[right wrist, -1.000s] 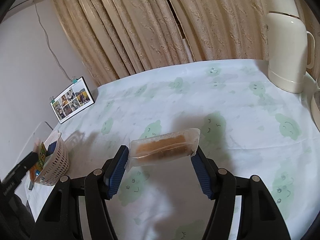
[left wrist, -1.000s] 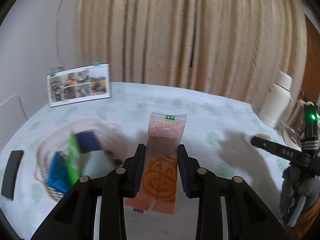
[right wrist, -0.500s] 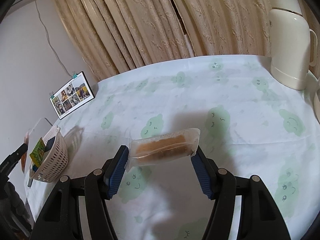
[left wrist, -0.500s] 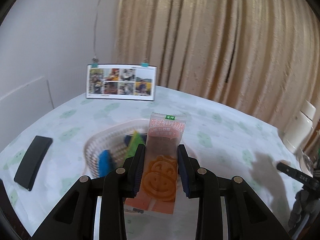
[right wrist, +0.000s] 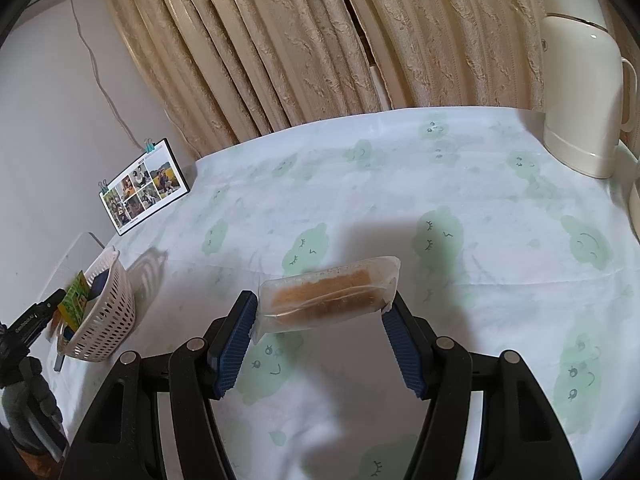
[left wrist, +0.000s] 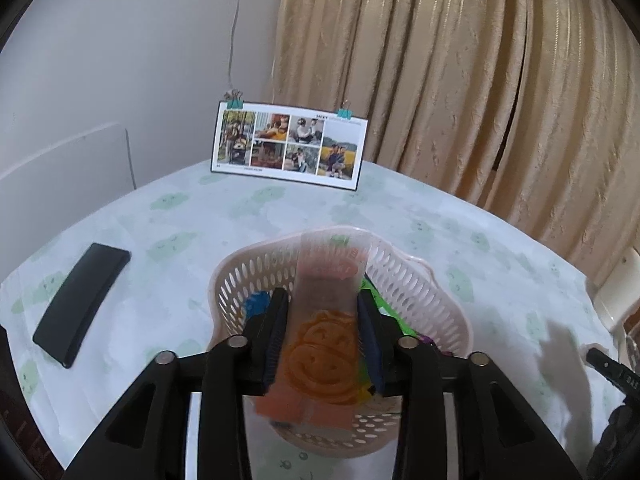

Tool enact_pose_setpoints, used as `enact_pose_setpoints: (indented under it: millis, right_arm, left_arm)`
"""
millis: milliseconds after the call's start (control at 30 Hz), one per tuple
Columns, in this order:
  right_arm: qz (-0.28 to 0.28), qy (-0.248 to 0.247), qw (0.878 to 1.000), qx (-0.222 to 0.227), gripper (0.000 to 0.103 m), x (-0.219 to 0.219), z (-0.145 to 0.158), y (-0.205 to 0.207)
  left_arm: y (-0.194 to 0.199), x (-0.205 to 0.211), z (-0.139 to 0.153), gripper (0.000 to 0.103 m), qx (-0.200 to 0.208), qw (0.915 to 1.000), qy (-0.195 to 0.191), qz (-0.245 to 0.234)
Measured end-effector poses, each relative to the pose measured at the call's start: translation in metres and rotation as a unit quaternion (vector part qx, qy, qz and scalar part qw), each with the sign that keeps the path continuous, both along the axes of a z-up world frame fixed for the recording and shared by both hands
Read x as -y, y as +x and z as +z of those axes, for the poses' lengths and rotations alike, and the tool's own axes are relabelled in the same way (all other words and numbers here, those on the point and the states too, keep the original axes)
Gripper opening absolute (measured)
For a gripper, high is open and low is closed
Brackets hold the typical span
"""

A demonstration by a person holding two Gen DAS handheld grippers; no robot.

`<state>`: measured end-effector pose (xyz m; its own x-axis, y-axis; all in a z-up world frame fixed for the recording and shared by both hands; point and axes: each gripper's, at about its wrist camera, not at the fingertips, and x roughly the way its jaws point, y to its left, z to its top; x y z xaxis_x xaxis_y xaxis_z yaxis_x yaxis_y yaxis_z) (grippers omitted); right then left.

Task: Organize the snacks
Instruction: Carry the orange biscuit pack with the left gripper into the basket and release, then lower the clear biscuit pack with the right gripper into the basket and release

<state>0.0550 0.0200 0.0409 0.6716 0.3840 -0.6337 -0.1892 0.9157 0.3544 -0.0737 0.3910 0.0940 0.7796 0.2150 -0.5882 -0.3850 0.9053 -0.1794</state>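
My left gripper (left wrist: 322, 316) is shut on an orange snack packet (left wrist: 320, 340) with a smiling face printed on it. The packet hangs over a pale perforated basket (left wrist: 424, 300) that holds blue and green snack packs. My right gripper (right wrist: 322, 312) is shut on a clear packet (right wrist: 328, 292) with a brown bar inside, held crosswise above the tablecloth. In the right wrist view the basket (right wrist: 104, 320) sits at the far left with a green pack (right wrist: 74, 300) sticking out of it, and the left gripper (right wrist: 36, 316) is beside it.
A black phone (left wrist: 82, 304) lies left of the basket. A clipped photo card (left wrist: 288, 144) stands at the table's back edge before the beige curtain. A cream thermos jug (right wrist: 580, 92) stands at the far right. The tablecloth (right wrist: 400, 184) is white with green faces.
My left gripper has swung left and forward with the orange packet, which now hangs over the basket. The right gripper has held its clear packet nearly still.
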Motion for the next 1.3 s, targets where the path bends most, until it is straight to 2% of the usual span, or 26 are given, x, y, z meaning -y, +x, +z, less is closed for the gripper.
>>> enact_pose_setpoints:
  millis: [33,67,433,633,967,1300]
  right_arm:
    - [0.000,0.000,1.000,0.000,0.061,0.000,0.000,0.000]
    - [0.000,0.000,1.000,0.000,0.061,0.000,0.000,0.000]
    - [0.006,0.004,1.000,0.004,0.061,-0.003,0.000,-0.003]
    - [0.033,0.020,0.999,0.009,0.061,-0.021,0.006,-0.011]
    - [0.111,0.028,0.993,0.029,0.061,-0.092,0.029,-0.022]
    - [0.187,0.014,0.981,0.054,0.061,-0.182,0.052,-0.030]
  left_arm:
    - [-0.001,-0.002,0.000,0.061,0.003,1.0000,-0.005,0.004]
    - [-0.002,-0.003,0.000,0.062,0.008,0.9999,-0.009,0.007]
    - [-0.014,-0.008,0.008,0.062,0.025,0.9995,-0.010,0.014]
    - [-0.026,-0.009,0.011,0.062,0.029,0.9995,-0.003,0.013]
    - [-0.046,-0.018,0.018,0.062,0.042,0.9991,0.006,0.010]
    - [-0.059,-0.033,0.014,0.062,0.043,0.9991,-0.005,0.002]
